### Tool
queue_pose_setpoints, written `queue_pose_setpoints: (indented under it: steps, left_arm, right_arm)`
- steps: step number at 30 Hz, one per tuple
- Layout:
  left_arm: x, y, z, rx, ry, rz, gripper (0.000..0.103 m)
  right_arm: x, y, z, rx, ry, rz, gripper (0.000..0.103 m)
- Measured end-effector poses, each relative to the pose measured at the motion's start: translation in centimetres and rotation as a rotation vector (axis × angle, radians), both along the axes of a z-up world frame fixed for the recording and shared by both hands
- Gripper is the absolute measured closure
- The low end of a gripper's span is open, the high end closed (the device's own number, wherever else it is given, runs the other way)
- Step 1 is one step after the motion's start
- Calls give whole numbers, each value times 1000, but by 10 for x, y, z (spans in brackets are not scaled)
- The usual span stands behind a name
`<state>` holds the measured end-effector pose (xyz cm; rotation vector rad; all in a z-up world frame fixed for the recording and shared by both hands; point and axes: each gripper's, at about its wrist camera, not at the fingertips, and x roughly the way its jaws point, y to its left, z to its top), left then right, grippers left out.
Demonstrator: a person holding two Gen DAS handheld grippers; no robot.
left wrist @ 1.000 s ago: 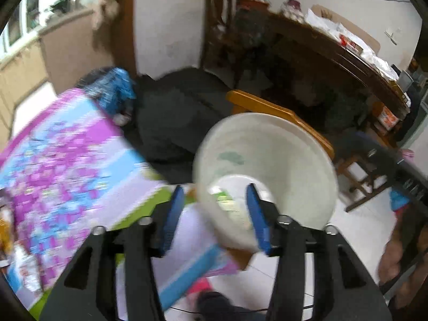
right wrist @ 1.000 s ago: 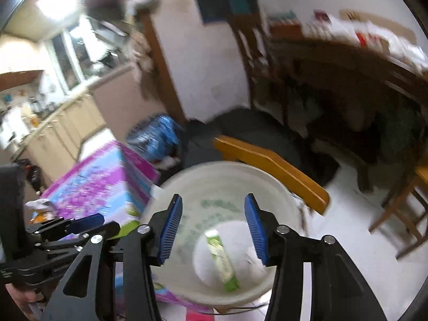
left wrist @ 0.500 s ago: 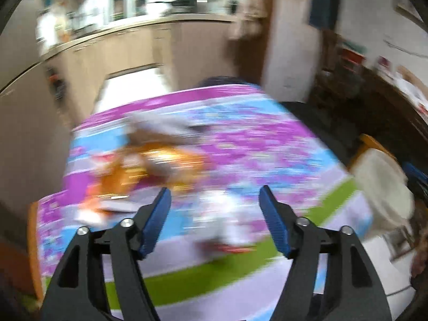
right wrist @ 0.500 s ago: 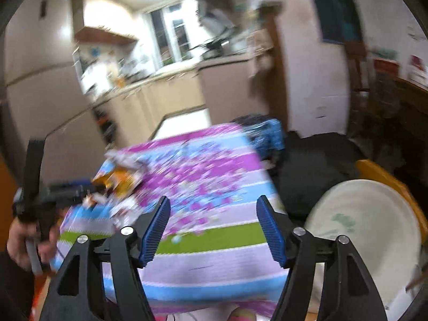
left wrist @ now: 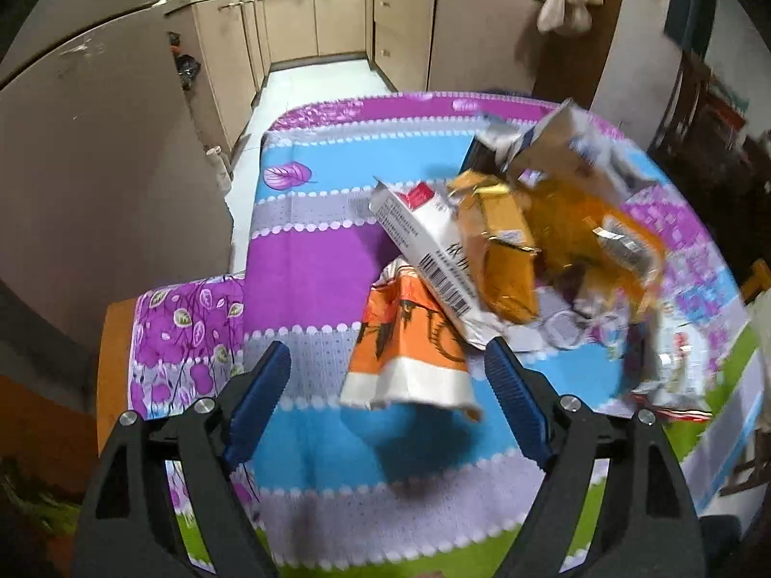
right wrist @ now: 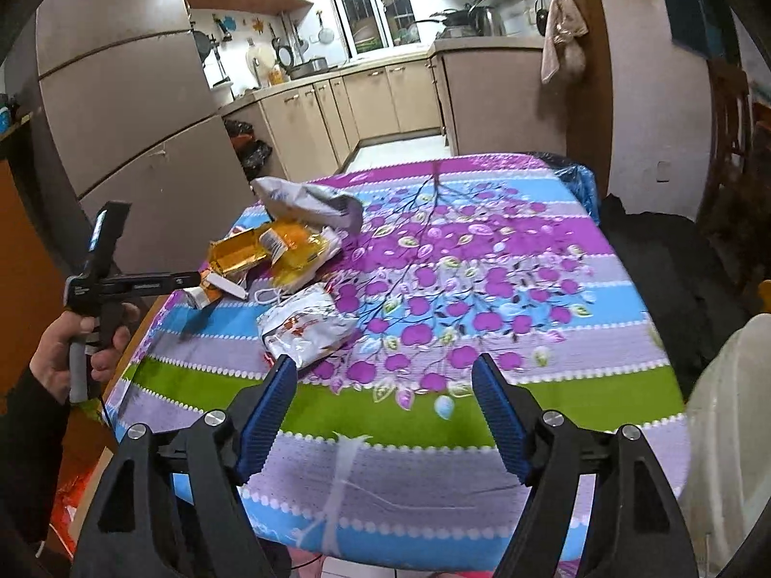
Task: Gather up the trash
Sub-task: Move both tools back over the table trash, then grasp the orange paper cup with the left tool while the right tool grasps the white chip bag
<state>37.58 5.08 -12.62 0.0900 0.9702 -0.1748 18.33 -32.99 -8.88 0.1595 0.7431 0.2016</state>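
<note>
Near the bench's (left wrist: 308,284) left edge lies a heap of empty wrappers (left wrist: 501,250), light, crinkly and slippery. The left hand-held gripper (left wrist: 388,404) hovers wide before the orange wrapper (left wrist: 409,351); pinch its flat free edge. The right hand-held gripper (right wrist: 383,407) gapes empty.

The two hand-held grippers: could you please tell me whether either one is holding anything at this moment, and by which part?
Nothing is held. The left hand-held gripper is open above the orange-and-white wrapper; the right hand-held gripper is open over the floral tablecloth.
</note>
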Motion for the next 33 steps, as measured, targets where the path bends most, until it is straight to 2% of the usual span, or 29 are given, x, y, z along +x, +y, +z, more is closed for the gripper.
queue_pose_setpoints:
  steps: [2,6,8,9,10,11,18,22,26,33]
  left_arm:
    - [8,-1,-12,1,26,1,23]
    - [7,-6,-19,38,21,-27,24]
    - [8,-5,-26,17,41,-34,55]
    - [8,-2,-26,-9,36,-17,57]
    - [7,0,-23,-24,22,-4,65]
    - [5,2,-22,-38,15,2,66]
    - [-26,7,-8,-60,-53,18,69]
    - [-50,6,3,-84,-88,6,69]
    - [-66,9,9,-131,-91,-4,69]
    - [-66,9,0,-154,-77,-15,69]
  right_arm:
    - [7,3,-4,3,16,6,27]
    - [20,10,-11,24,42,20,27]
    - [28,14,-16,37,59,26,27]
    - [32,16,-18,41,65,32,27]
    - [34,19,-19,43,68,37,27]
    - [38,21,-21,44,72,48,27]
    - [73,45,-28,-16,103,175,28]
    - [93,65,-31,-115,111,271,28]
    - [111,80,-30,-164,125,341,23]
    - [133,108,-44,-227,190,430,20]
